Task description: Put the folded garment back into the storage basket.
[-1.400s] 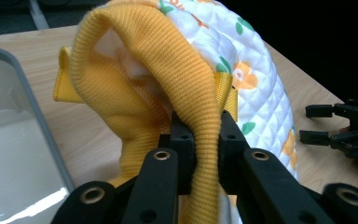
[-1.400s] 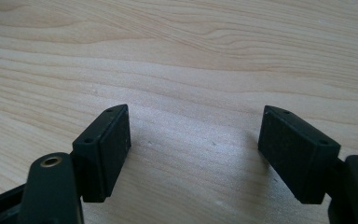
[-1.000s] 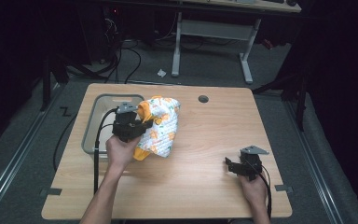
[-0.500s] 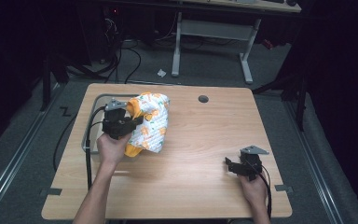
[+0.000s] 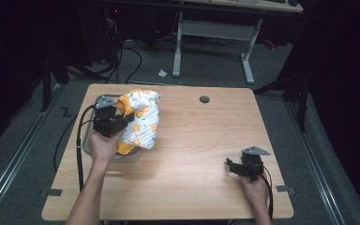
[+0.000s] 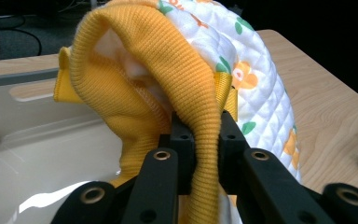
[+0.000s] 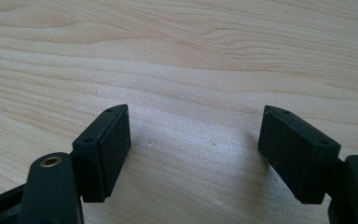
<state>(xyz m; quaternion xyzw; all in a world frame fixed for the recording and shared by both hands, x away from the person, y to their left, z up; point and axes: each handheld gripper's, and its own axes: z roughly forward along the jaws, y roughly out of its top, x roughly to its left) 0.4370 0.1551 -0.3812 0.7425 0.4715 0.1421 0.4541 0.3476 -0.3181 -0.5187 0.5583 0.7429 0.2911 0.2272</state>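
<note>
Since a second ago you carried the baby garment [image 5: 140, 123] leftward to hang over the bin [image 5: 88, 149], your left hand-held gripper [image 5: 115, 123] clamped on its yellow cuff [image 6: 186, 93]. Lowering and releasing it remained; your right hand-held gripper [image 7: 193, 154] rested apart on the desk [image 5: 201, 140].

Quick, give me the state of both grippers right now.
Left gripper: shut on the yellow ribbed cuff of the quilted floral garment, above the white bin.
Right gripper: open, holding nothing, low over the table.
</note>
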